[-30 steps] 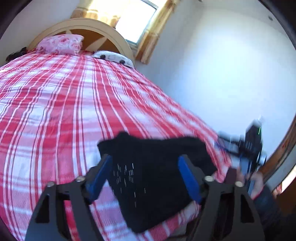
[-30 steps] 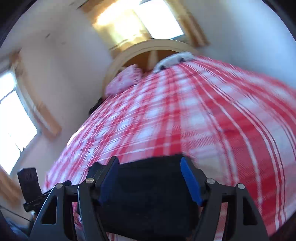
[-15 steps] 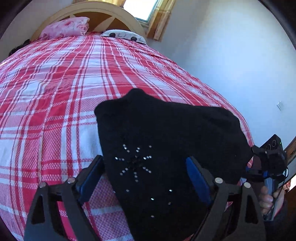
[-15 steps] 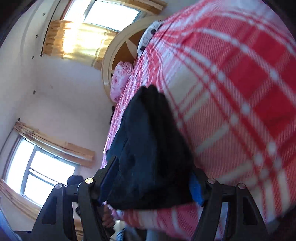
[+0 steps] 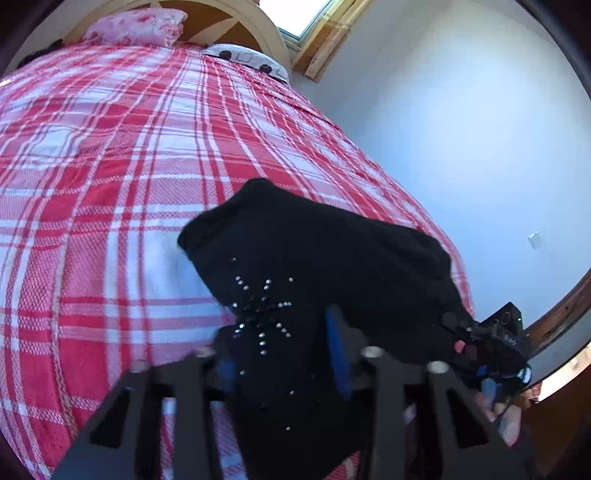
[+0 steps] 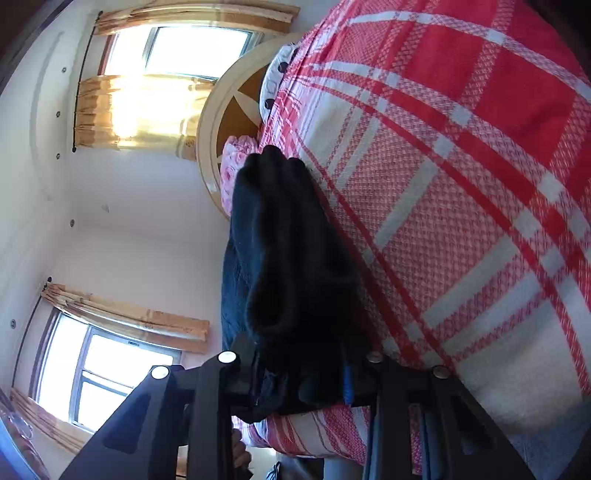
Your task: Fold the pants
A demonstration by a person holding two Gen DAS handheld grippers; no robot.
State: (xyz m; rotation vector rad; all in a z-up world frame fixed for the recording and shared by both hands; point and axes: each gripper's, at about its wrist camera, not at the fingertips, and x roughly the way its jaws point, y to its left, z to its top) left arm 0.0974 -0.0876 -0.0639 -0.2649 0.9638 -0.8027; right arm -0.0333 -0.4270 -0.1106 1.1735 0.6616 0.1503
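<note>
red and white plaid bedspread (image 5: 110,177) covers the bed, pink pillow (image 5: 136,22) by the headboard. black pants (image 5: 314,258), folded into a bundle, lie at its near edge. left gripper (image 5: 284,354) and right gripper (image 6: 299,373) each pinch the pants' fabric.

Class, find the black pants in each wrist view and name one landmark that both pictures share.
Left wrist: black pants lie lower centre on the plaid bedspread.
Right wrist: black pants run up the centre, left of the bedspread.
Shared landmark: arched headboard.
</note>
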